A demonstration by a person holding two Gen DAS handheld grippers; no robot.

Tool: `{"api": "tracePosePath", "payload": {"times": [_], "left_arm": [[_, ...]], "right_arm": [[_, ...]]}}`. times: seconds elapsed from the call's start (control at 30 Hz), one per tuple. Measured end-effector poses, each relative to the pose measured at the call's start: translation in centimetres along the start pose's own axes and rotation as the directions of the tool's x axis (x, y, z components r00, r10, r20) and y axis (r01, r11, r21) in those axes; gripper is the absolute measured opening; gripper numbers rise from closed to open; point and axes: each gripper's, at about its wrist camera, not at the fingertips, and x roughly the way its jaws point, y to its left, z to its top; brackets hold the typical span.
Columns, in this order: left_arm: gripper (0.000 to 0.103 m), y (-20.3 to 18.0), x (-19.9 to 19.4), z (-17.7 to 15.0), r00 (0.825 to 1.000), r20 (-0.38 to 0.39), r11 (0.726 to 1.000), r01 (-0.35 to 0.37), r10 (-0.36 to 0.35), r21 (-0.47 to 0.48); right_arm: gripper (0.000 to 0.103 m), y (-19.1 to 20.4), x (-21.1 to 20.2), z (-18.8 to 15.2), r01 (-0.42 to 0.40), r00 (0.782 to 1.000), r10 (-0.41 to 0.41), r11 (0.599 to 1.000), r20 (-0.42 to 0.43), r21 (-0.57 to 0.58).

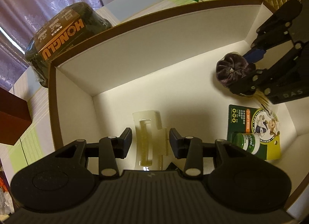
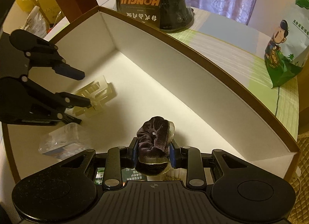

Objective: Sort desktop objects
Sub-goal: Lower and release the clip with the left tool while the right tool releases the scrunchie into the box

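We see our right gripper point(image 2: 153, 153) closed on the purple scrunchie point(image 2: 154, 137) at lower center, inside the white box point(image 2: 146, 50). Our left gripper point(image 1: 150, 139) is open around the clear hair clip point(image 1: 148, 137) on the box floor.

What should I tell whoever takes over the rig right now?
Left tongs: open, straddling the hair clip on the box floor, not gripping it.
Right tongs: shut on the scrunchie, held over the box.
Already in the box: balm card and a clear packet.
Left: release the scrunchie and draw both tongs out. Noodle bowl and snack bag sit outside on the table.
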Motion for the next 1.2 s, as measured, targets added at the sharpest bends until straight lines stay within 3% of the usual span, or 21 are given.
{"api": "tracePosePath", "payload": {"times": [0.07, 0.1, 0.17, 0.53, 1.2], "left_arm": [[0.037, 0.1, -0.1, 0.0, 1.000, 0.003, 1.000, 0.001, -0.001, -0.004], [0.037, 0.2, -0.2, 0.0, 1.000, 0.004, 1.000, 0.001, -0.001, -0.006], [0.037, 0.3, -0.3, -0.1, 1.000, 0.006, 1.000, 0.000, 0.001, -0.009], [0.038, 0.6, -0.4, -0.4, 1.000, 0.007, 1.000, -0.003, 0.003, -0.028], [0.055, -1.0, -2.5, -0.9, 1.000, 0.028, 0.998, -0.013, 0.014, -0.057]], "right_arm": [[0.030, 0.1, 0.2, 0.0, 0.009, 1.000, -0.008, 1.000, 0.004, -0.010], [0.056, 0.2, 0.2, 0.0, 0.013, 1.000, -0.013, 1.000, 0.005, -0.016], [0.078, 0.3, 0.4, -0.1, 0.021, 1.000, -0.021, 0.999, 0.009, -0.026], [0.078, 0.7, 0.5, -1.1, 0.070, 0.997, -0.073, 0.994, -0.024, -0.083], [0.078, 1.6, -1.8, -3.6, 0.094, 0.994, -0.095, 0.995, -0.052, -0.021]]}}
